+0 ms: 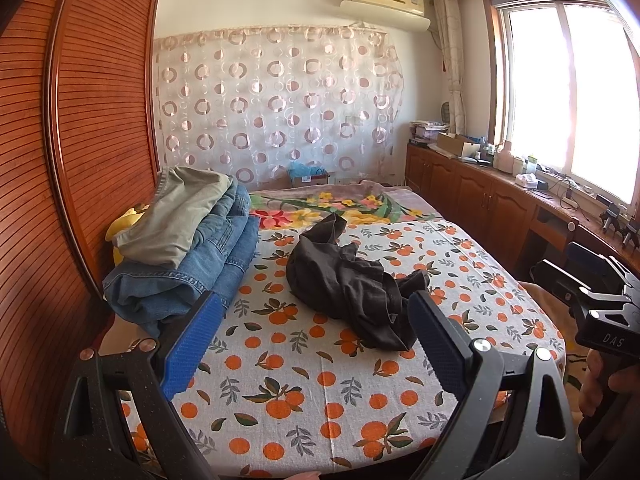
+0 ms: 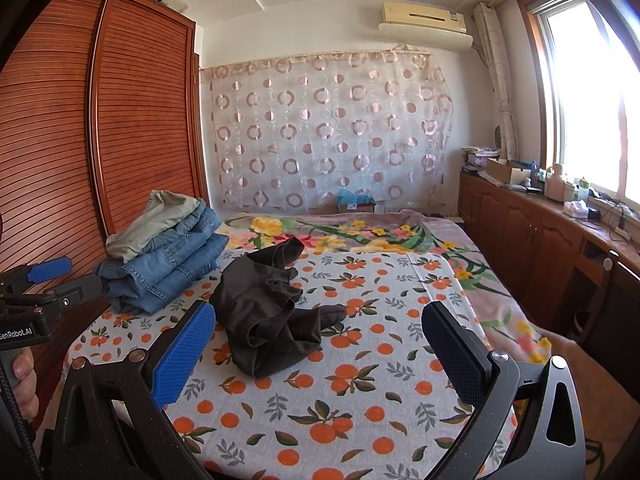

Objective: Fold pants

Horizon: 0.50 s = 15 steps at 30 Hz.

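Note:
Dark brown pants (image 1: pixel 352 280) (image 2: pixel 272 316) lie crumpled in a heap on the orange-print sheet (image 1: pixel 304 392) (image 2: pixel 360 400) in the middle of the bed. My left gripper (image 1: pixel 316 320) is open, hovering short of the heap, its right blue pad close to the heap's near edge. My right gripper (image 2: pixel 320 332) is also open, with the heap just beyond its left pad. Nothing is held between either pair of fingers. Each gripper shows at the edge of the other's view, held by a hand.
A stack of folded jeans with a khaki garment on top (image 1: pixel 188 240) (image 2: pixel 168 256) sits at the bed's left side against the slatted wardrobe (image 1: pixel 80 140). A floral blanket (image 2: pixel 360 236) covers the far end. Wooden cabinets (image 2: pixel 540 232) with clutter run under the window on the right.

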{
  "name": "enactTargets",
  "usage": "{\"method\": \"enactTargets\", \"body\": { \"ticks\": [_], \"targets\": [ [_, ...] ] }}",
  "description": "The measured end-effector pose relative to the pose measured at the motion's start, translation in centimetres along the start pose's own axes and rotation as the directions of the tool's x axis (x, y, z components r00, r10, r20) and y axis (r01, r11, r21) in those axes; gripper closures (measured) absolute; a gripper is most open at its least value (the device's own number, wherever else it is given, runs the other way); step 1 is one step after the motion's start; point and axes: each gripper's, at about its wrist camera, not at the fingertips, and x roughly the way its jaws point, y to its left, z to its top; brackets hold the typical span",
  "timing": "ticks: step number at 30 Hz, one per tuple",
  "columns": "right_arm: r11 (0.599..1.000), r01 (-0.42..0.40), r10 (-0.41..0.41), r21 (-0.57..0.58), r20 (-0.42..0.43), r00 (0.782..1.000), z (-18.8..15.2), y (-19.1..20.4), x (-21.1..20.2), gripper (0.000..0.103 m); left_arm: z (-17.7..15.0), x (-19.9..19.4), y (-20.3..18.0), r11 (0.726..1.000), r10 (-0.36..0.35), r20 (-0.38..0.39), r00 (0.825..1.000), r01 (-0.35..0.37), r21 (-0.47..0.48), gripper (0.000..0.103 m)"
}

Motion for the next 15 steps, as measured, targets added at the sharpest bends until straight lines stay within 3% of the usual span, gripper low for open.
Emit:
{"method": "enactTargets", "body": {
  "ticks": [15],
  "targets": [
    [1.000, -0.002, 0.002, -0.002, 0.007, 1.000, 0.05, 0.00, -0.18, 0.000, -0.01, -0.31, -0.47, 1.000, 0.003, 0.006, 1.000, -0.003, 0.004, 0.008]
  ]
}}
